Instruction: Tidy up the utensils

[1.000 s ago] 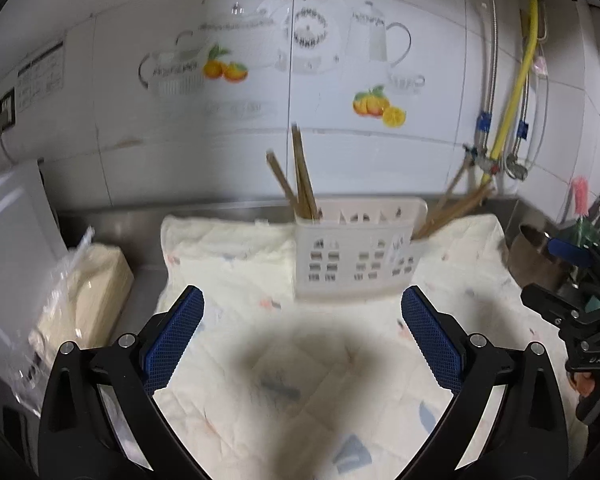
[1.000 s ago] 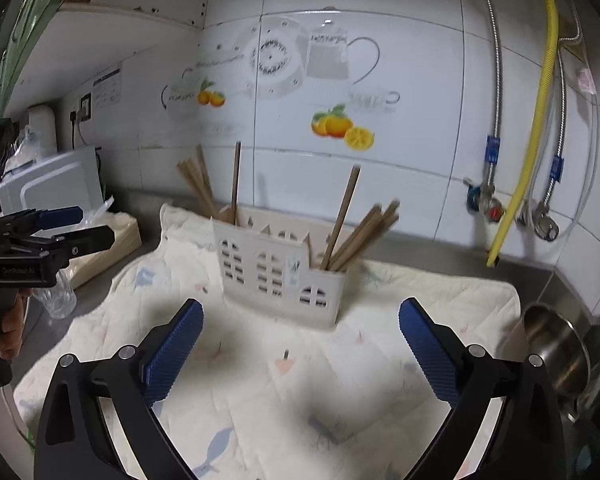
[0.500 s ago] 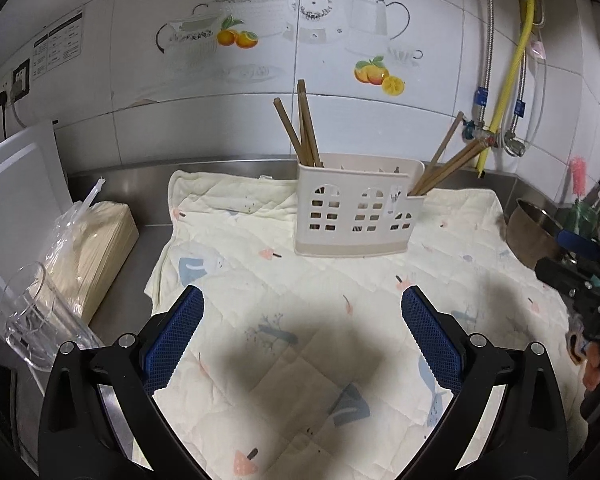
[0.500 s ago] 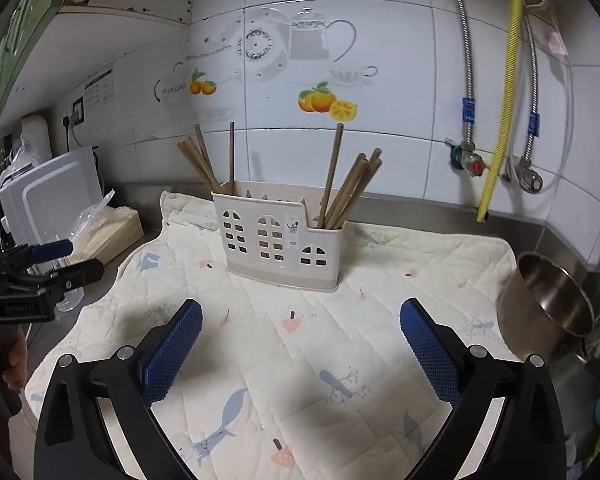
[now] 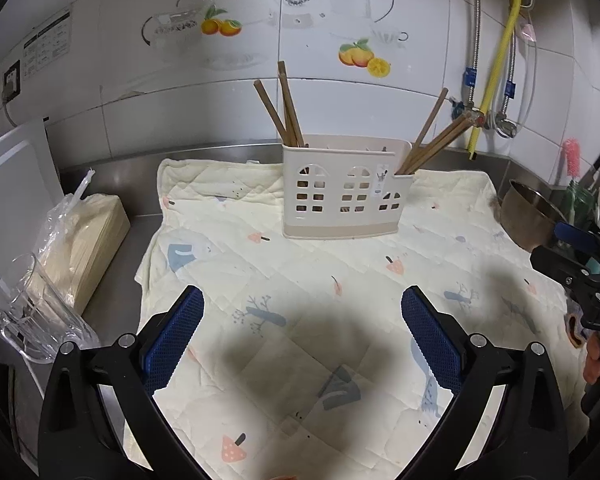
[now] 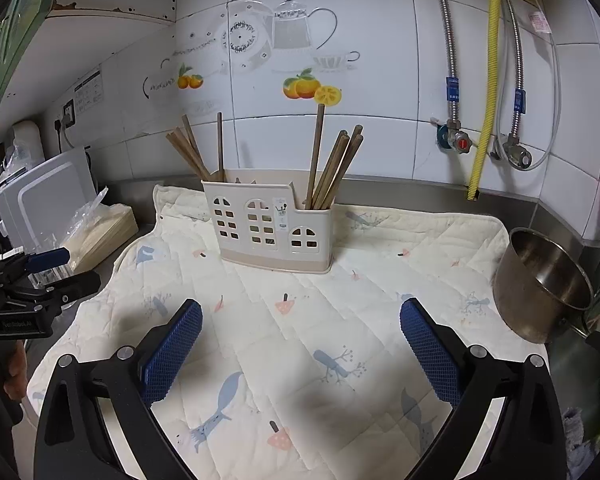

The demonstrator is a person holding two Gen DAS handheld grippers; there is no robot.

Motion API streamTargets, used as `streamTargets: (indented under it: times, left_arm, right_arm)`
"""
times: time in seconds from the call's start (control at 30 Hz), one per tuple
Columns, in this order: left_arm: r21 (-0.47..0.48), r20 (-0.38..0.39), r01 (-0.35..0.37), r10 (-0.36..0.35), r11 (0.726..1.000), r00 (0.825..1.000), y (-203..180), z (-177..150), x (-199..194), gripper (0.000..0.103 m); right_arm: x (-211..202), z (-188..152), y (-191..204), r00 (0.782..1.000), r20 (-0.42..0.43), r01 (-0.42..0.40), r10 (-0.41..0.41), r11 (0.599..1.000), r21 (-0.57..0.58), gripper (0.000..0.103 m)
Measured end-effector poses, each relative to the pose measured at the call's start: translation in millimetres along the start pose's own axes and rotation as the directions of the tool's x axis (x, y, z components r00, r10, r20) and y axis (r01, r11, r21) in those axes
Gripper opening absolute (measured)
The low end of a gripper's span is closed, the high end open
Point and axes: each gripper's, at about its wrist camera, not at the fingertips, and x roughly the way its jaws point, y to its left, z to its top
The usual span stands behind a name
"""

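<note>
A cream plastic utensil holder (image 5: pixel 342 192) with window cut-outs stands upright at the far side of a quilted cream mat (image 5: pixel 320 312). Wooden chopsticks lean out of its left compartment (image 5: pixel 286 108) and its right compartment (image 5: pixel 432 136). In the right wrist view the holder (image 6: pixel 270 226) shows the same two bunches, left (image 6: pixel 196 152) and right (image 6: pixel 334 168). My left gripper (image 5: pixel 302 338) is open and empty, above the mat's near part. My right gripper (image 6: pixel 300 346) is open and empty, also well short of the holder. Each gripper shows at the edge of the other's view.
A steel pot (image 6: pixel 544 284) sits at the mat's right edge. A bagged pack of chopsticks (image 5: pixel 84 240) and a clear glass jug (image 5: pixel 32 312) stand left of the mat, by a white appliance (image 5: pixel 8 196). Pipes and valves (image 6: pixel 484 80) run down the tiled wall.
Both grippers have drawn back from the holder, which now looks smaller and farther away. More of the mat shows in front of them. Both stayed open and empty.
</note>
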Motion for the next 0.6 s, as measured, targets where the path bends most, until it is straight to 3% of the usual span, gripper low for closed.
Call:
streamTargets:
  times: [0.6]
  left_arm:
    - [-0.010,-0.005,0.017,-0.017,1.000,1.000,-0.6,-2.3,2.5,0.098]
  right_arm:
    - [4.2,-1.1,3.2,1.000,-0.013,-0.012,0.012,1.000,0.003,0.096]
